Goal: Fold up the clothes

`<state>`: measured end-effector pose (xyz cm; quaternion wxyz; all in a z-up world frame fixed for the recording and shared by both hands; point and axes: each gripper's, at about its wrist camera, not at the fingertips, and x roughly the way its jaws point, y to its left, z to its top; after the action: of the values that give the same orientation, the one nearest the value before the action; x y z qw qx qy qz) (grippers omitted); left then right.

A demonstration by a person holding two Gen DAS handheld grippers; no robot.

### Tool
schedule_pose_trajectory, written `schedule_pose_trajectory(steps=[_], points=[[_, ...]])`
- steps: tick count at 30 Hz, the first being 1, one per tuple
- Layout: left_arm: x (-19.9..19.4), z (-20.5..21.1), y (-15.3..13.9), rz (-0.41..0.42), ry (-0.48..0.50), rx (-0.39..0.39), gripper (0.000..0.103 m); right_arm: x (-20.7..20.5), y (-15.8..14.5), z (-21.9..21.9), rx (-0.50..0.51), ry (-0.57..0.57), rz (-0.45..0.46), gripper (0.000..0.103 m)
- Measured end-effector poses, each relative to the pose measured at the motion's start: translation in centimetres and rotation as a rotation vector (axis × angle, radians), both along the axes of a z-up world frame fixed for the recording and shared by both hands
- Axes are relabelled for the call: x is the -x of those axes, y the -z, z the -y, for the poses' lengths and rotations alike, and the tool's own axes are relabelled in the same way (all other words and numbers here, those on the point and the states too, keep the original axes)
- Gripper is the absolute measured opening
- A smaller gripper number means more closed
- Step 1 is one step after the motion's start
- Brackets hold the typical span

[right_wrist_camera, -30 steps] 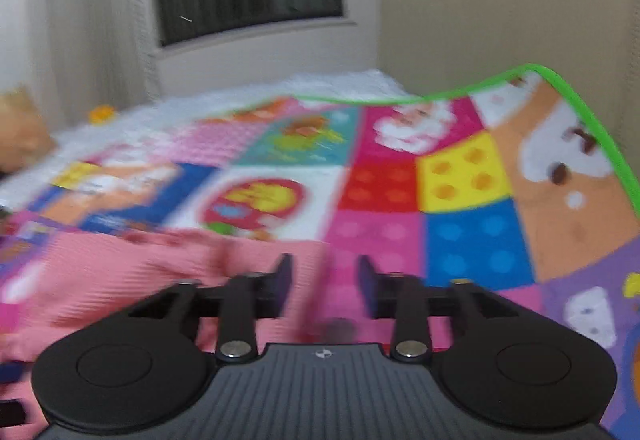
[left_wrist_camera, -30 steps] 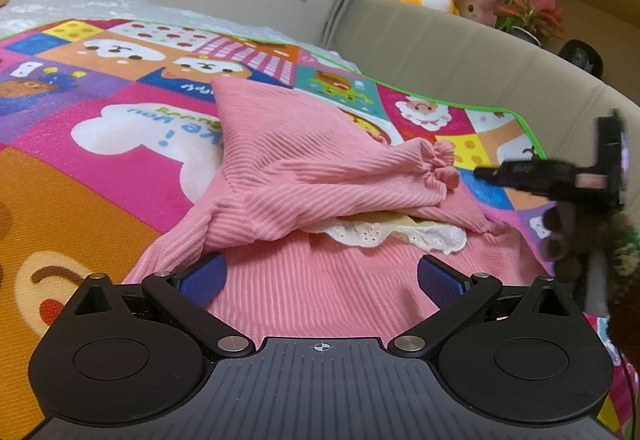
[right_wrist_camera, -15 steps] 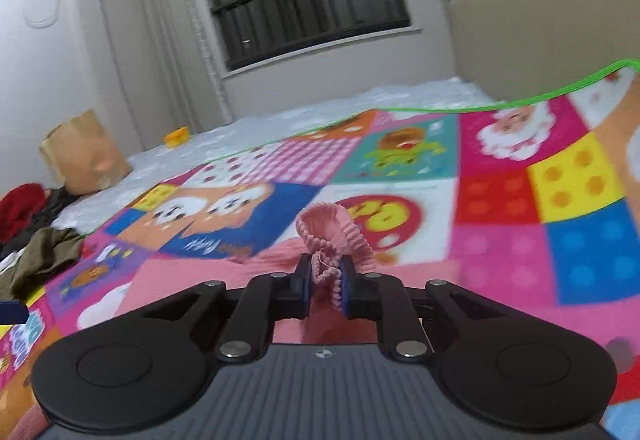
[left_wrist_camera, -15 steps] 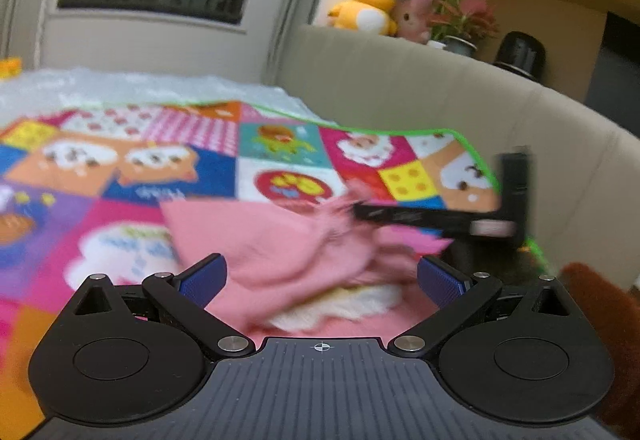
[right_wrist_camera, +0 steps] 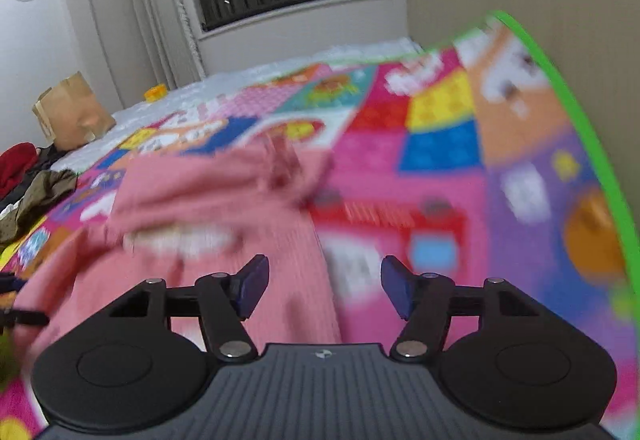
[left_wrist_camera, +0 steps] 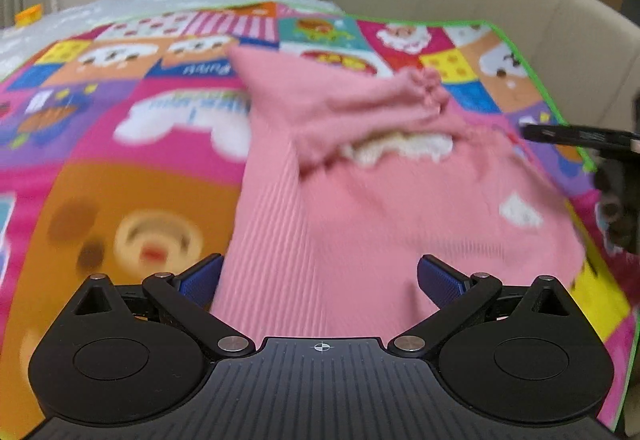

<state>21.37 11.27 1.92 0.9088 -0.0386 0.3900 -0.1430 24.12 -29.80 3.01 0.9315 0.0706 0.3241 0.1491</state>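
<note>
1. One pink rib-knit top with a cream lace collar (left_wrist_camera: 360,208) lies on the bright cartoon-patchwork play mat (left_wrist_camera: 132,176), filling the centre of the left wrist view from 12 to 6 o'clock; one sleeve with a gathered cuff (left_wrist_camera: 428,88) is laid across the chest toward 1 o'clock.
2. Handling, as judged: light, limp and stretchy cloth that sags and bunches; it is best pinched at a cuff, hem corner or shoulder seam, not mid-panel.
3. Left gripper (left_wrist_camera: 320,280): fingers spread wide, empty, poised over the lower body of the top.
4. Right gripper (right_wrist_camera: 322,286): jaws have just been opening, now well apart with nothing between them; the top's edge lies under the left finger.
5. Count: one garment on the mat, two grippers; a heap of dark and red clothes (right_wrist_camera: 28,184) waits at 9 o'clock in the right wrist view.
</note>
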Motion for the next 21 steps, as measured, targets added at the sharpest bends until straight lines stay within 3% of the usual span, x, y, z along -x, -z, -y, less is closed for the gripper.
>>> schedule_pose_trajectory(steps=[5, 7, 8, 9, 10, 11, 14, 16, 21], points=[[2.8, 0.5, 0.3, 0.015, -0.027, -0.023, 0.097, 5.1, 2.8, 1.8, -0.075, 0.020, -0.074, 0.064], [3.0, 1.1, 0.4, 0.034, -0.050, -0.056, 0.069, 6.0, 3.3, 0.8, -0.049, 0.031, -0.055, 0.044], [3.0, 1.3, 0.5, 0.042, -0.065, -0.075, 0.064, 6.2, 2.5, 0.2, -0.028, 0.021, -0.024, 0.009], [3.0, 1.5, 0.4, 0.052, -0.076, -0.087, 0.047, 6.4, 1.7, -0.3, -0.008, 0.010, 0.007, 0.003], [3.0, 1.6, 0.0, 0.060, -0.083, -0.092, 0.023, 6.6, 0.9, -0.9, 0.013, -0.001, 0.039, 0.003], [3.0, 1.6, -0.5, 0.068, -0.090, -0.096, 0.017, 6.9, 0.1, -1.5, 0.034, -0.013, 0.070, 0.003], [4.3, 2.6, -2.6, 0.139, -0.029, -0.124, 0.016, 8.2, -2.4, -5.1, 0.212, -0.164, 0.175, 0.003], [5.3, 3.6, -3.8, 0.172, 0.039, -0.136, 0.016, 9.0, -2.2, -7.7, 0.299, -0.294, 0.167, 0.003], [7.1, 6.2, -2.1, 0.089, 0.208, -0.146, 0.022, 11.2, 1.7, -11.5, 0.450, -0.465, 0.097, 0.006]])
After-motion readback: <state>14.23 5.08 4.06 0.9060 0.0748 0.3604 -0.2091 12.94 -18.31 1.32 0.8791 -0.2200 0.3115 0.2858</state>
